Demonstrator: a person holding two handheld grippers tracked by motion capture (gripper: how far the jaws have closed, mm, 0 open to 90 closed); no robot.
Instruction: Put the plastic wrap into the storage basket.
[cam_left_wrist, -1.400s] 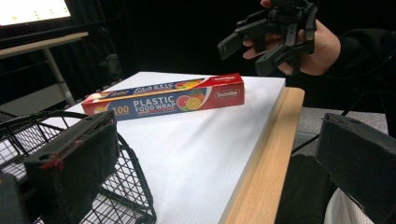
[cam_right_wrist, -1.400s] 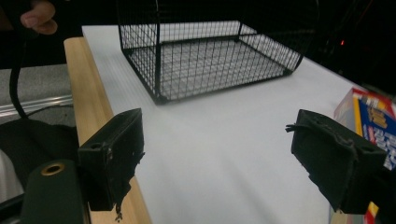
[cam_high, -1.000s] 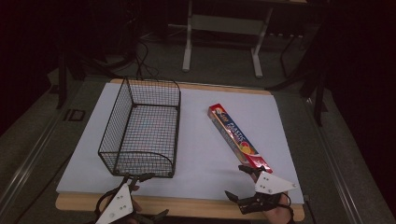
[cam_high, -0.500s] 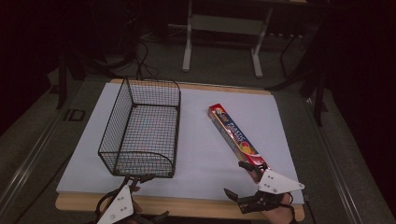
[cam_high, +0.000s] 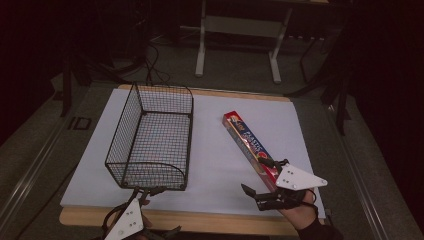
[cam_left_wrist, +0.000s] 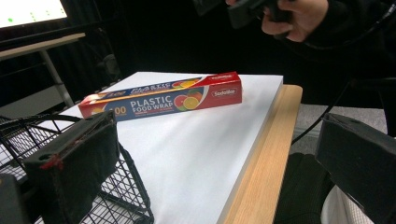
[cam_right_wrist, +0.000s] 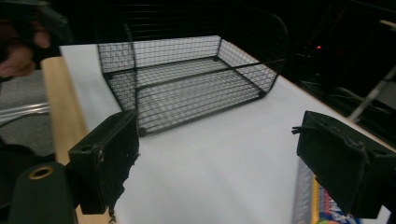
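Since a second ago the right gripper (cam_high: 259, 176) has lifted a little at the lower right of the high view, its grey plate now riding higher over the near end of the box (cam_high: 251, 145); the left gripper (cam_high: 150, 191), the basket (cam_high: 186, 131) and the box lie as they did. Its jaws have just been closing slightly, yet they stand wide apart with nothing between them. In the right gripper view the box shows as a coloured sliver at the bottom right corner, beside the right-hand jaw, not inside the gap.

Outward from that tool, the box runs away toward the upper left of the frame, its long axis slanted across the white mat (cam_high: 300, 135), its near end just beside the gripper and its far end toward the middle of the table. The jaws point left toward the basket, so they look roughly across the box's length rather than along it. To my eye the move ahead turns on swinging the gap sideways over the near end.

Bottom left, the left gripper hangs just beside the basket's near wall, jaws apart and empty, well apart from the box. The right hand is plainly nearer.
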